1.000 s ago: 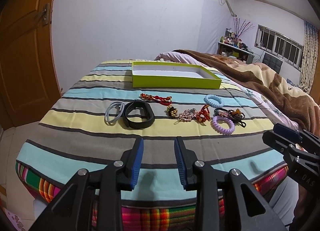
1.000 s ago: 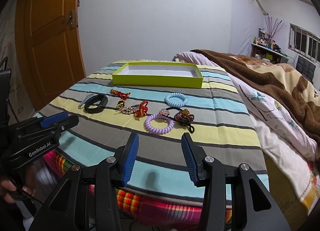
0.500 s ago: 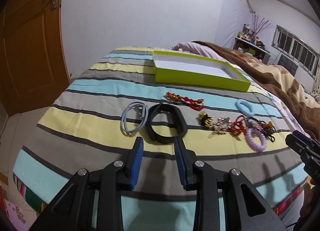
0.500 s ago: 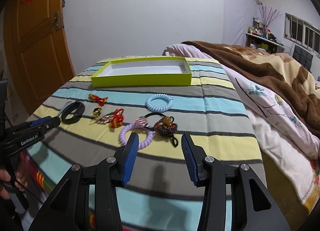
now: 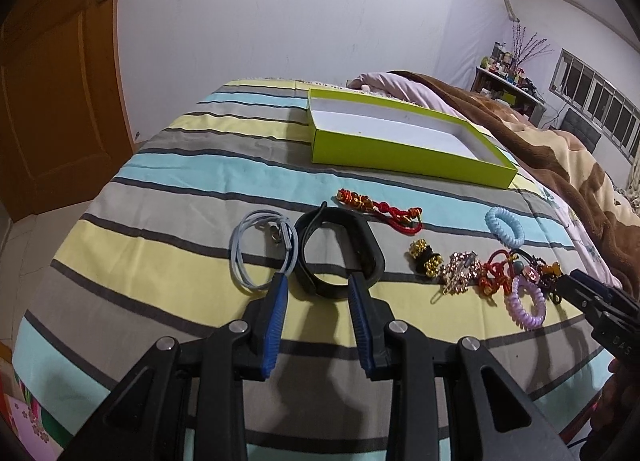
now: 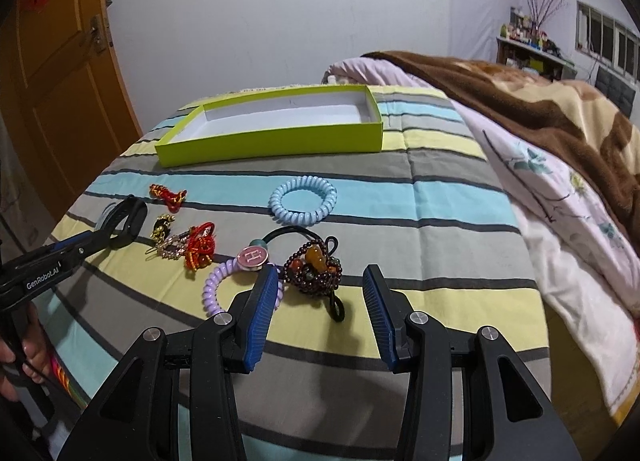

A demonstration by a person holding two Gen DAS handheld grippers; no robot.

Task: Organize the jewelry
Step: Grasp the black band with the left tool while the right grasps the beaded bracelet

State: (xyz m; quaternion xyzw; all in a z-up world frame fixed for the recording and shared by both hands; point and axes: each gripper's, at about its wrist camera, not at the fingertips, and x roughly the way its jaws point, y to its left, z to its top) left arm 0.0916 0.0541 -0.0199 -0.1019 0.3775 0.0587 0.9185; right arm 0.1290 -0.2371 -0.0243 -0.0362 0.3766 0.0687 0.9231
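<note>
A striped bed (image 5: 168, 197) is carrying everything; at its far left a wooden door (image 5: 52, 93) is standing against the wall. On the near yellow stripe a grey cord loop (image 5: 262, 247) is lying just left of a black band (image 5: 340, 251), the two touching; the left gripper (image 5: 318, 293) is hovering over the band's near edge with its jaws closing slightly yet standing wide, and nothing is pinched; its left finger is overlapping the cord loop in this view. Beyond the band a red knot charm (image 5: 380, 209) is lying on the blue stripe; behind that a green box (image 5: 400, 151) is sitting open with a white floor. Further right a gold-and-black piece (image 5: 424, 261), a rhinestone clip (image 5: 458, 275) and a red bead knot (image 5: 494, 275) are crowding together; a blue coil tie (image 6: 303, 201) is lying apart on the blue stripe. A purple coil tie (image 6: 218, 287) is sitting partly under the right gripper's left finger; a pink-disc hair tie (image 6: 255, 255) is touching it. The right gripper (image 6: 320, 299) is spread wide and empty, framing a dark bead bracelet (image 6: 316, 271) and its black elastic; the other pieces are packing in close on its left. At the far right a brown blanket (image 6: 540, 113) is covering the bed.
</note>
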